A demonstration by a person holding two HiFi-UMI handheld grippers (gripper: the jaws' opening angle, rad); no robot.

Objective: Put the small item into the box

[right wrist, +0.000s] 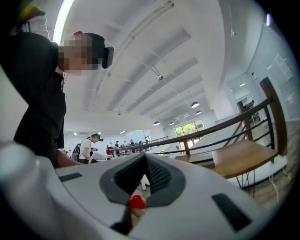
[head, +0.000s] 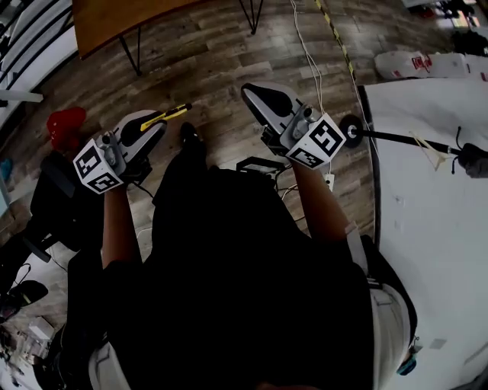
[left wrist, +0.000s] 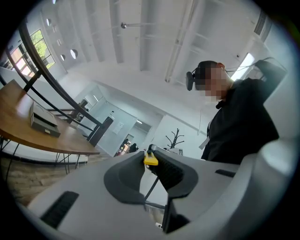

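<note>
My left gripper (head: 158,126) is raised over the wooden floor and shut on a small yellow-and-black tool (head: 172,114) that sticks out to the right past the jaw tips. In the left gripper view, the tool's yellow end (left wrist: 150,159) shows pinched at the tips of the left gripper (left wrist: 151,153). On a wooden table, a grey box (left wrist: 44,123) lies far off to the left. To the right, my right gripper (head: 249,93) is shut with nothing held. In its own view the right gripper (right wrist: 144,157) has its tips together.
A person in black fills the middle of the head view. A white table (head: 435,228) stands at the right with a black rod (head: 400,139) across its corner. Cables (head: 309,57) run over the floor. The wooden table (head: 126,19) stands at the top left, and a red object (head: 67,126) is at the left.
</note>
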